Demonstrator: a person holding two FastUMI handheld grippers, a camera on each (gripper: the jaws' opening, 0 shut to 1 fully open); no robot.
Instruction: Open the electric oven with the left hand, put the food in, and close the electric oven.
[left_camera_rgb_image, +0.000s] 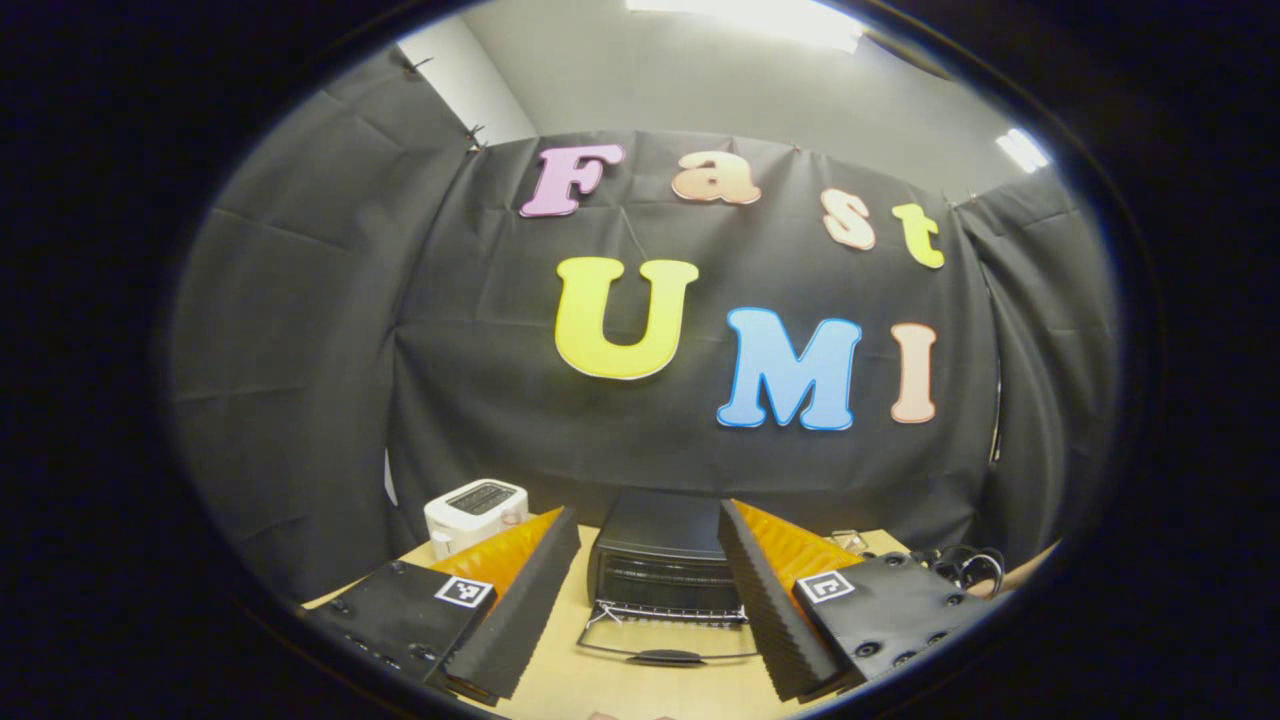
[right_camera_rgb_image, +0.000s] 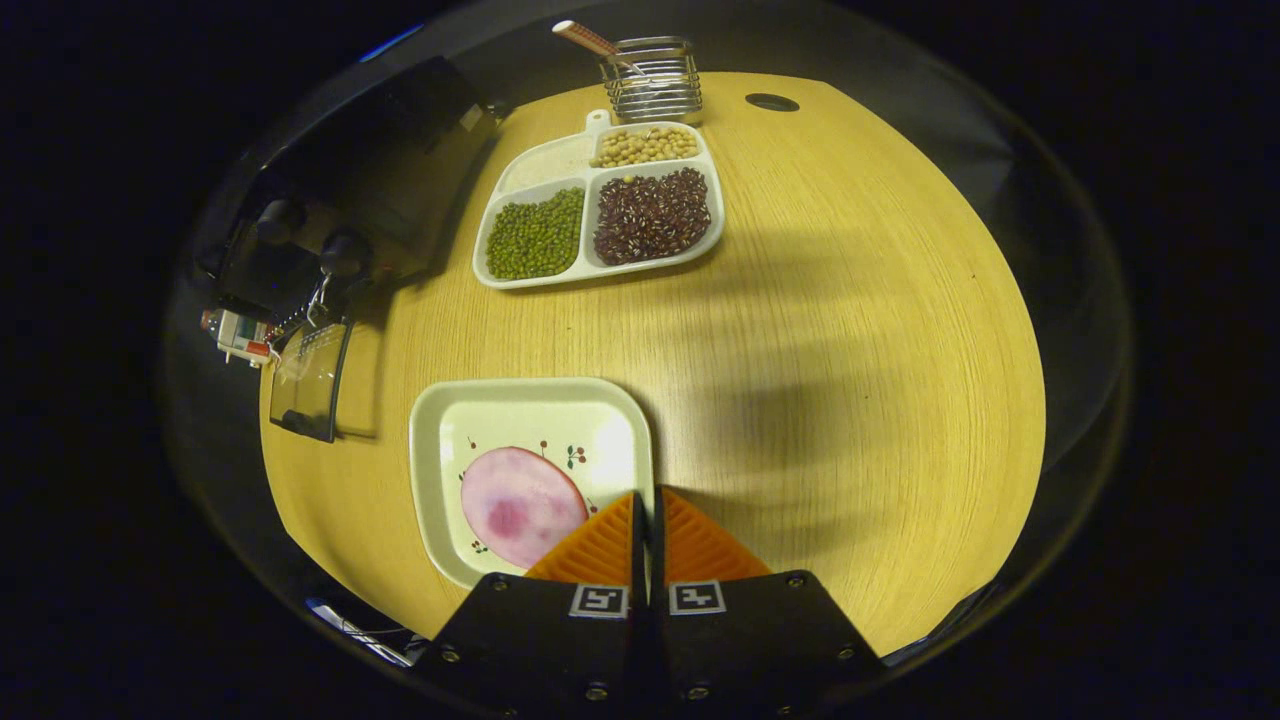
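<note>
While the left gripper (left_camera_rgb_image: 648, 590) hangs above the near part of the wooden table (left_camera_rgb_image: 640, 690) with its fingers spread wide and nothing between them, the left gripper view looks straight at the black electric oven (left_camera_rgb_image: 662, 555), which stands at the far edge against the cloth wall; its door (left_camera_rgb_image: 668, 634) lies folded down flat toward the camera, handle nearest. A white toaster (left_camera_rgb_image: 475, 512) sits at the far left corner, and tangled cables (left_camera_rgb_image: 960, 566) lie at the far right. The right gripper view looks down on the table: the right gripper (right_camera_rgb_image: 648, 498) has its fingers pressed together, empty, over the right edge of a square plate (right_camera_rgb_image: 530, 410) near the front edge, which carries a pink slice of food (right_camera_rgb_image: 520, 505). Farther back a divided tray (right_camera_rgb_image: 600, 212) holds beans and grains, with a wire holder (right_camera_rgb_image: 652, 78) behind it. The oven (right_camera_rgb_image: 350, 200) sits at the left edge, its door (right_camera_rgb_image: 310, 378) down.
</note>
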